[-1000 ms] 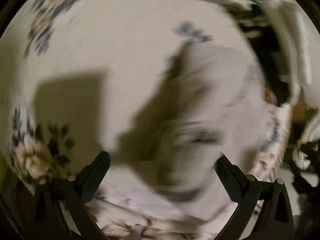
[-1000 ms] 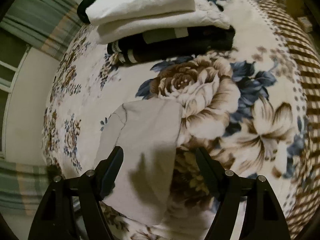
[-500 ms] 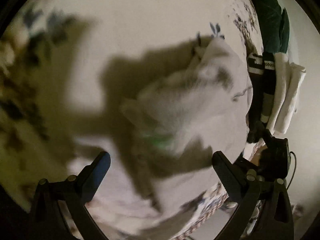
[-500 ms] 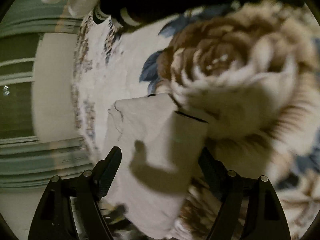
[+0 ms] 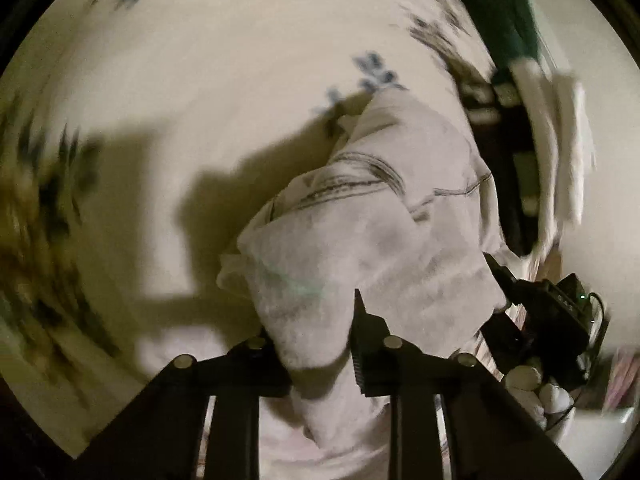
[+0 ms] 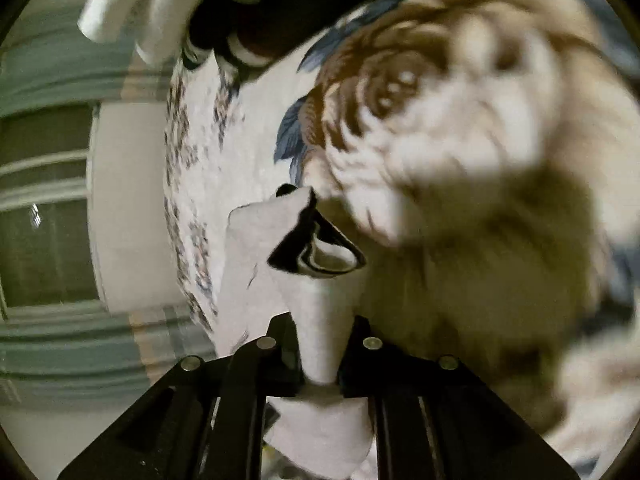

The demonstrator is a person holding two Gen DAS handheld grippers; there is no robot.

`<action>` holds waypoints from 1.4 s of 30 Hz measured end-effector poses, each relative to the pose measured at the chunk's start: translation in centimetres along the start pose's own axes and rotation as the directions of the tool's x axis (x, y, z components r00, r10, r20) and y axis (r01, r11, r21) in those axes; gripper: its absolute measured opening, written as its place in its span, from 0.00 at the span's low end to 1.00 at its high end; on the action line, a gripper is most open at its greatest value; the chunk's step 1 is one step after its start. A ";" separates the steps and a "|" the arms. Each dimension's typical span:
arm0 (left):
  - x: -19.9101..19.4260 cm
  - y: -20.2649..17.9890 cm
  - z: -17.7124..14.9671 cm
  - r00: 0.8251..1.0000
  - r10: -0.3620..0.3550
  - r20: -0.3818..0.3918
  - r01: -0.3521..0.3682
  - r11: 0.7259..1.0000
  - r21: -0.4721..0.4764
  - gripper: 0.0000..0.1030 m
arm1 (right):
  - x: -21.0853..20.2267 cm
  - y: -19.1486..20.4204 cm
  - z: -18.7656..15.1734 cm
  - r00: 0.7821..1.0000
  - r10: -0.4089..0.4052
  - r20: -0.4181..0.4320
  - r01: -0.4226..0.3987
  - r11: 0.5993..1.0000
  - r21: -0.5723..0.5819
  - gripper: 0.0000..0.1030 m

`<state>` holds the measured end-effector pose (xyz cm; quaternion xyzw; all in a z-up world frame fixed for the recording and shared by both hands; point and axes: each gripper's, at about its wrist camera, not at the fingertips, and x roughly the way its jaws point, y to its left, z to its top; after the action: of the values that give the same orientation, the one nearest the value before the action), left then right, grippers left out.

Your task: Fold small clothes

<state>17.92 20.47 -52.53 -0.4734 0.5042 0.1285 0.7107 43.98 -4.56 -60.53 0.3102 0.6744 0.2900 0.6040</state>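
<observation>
garment: soft matt pale cloth | bedspread: fuzzy floral fabric | tool: matt black plastic

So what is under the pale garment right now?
The flowered bedspread lies under the pale garment, showing all round it. Both grippers, left and right, are closing with its cloth between them. Whatever sits beneath its bunched folds is covered.

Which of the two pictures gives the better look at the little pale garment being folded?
The left wrist view: the pale garment spreads across the frame, seams and folds visible, with the left gripper closing on its near edge. The right wrist view shows only a narrow bunched strip between the right gripper's closing jaws.
</observation>
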 end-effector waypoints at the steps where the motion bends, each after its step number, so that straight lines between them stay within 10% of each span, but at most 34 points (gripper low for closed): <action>1: -0.3 -0.5 0.8 1.000 0.008 -0.011 -0.007 0.998 0.056 0.19 | -0.9 -0.3 -1.2 1.000 0.006 0.024 -0.006 1.000 0.021 0.12; 8: 1.0 -3.1 6.7 0.975 0.080 -0.208 0.000 0.934 0.356 0.21 | -3.3 -3.2 -11.6 0.995 0.011 0.099 -0.032 0.977 0.211 0.12; 11: 1.2 -1.8 7.4 0.956 0.070 -0.285 0.027 0.946 0.324 0.32 | -3.1 -4.0 -13.1 0.999 -0.037 0.038 0.027 0.969 0.245 0.16; 14: -0.9 -0.9 6.7 0.965 0.038 -0.258 0.031 0.966 0.257 0.50 | -5.4 -3.5 -12.1 0.992 -0.123 0.031 0.116 0.979 0.166 0.37; 18: -4.4 -0.4 5.4 0.986 0.032 -0.166 0.002 0.980 0.200 0.51 | -8.5 -0.6 -8.8 0.968 -0.229 0.099 0.233 0.972 -0.020 0.55; 27: -1.5 -3.6 8.7 0.995 0.028 -0.091 -0.008 0.977 0.214 0.51 | -0.2 3.8 0.5 0.951 -0.304 -0.048 0.280 0.921 -0.272 0.55; 32: 0.2 0.4 10.1 0.990 0.099 -0.097 -0.090 0.992 0.094 0.53 | 2.8 3.3 1.5 0.911 -0.411 -0.034 0.376 0.862 -0.341 0.49; 42: -1.5 0.2 9.6 0.997 0.050 -0.066 -0.046 0.997 0.063 0.52 | 2.1 4.8 1.7 0.929 -0.369 -0.026 0.336 0.871 -0.359 0.50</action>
<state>22.77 28.76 -50.96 -0.4430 0.5430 0.1139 0.7042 45.80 0.13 -58.36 0.0559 0.6852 0.3039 0.6596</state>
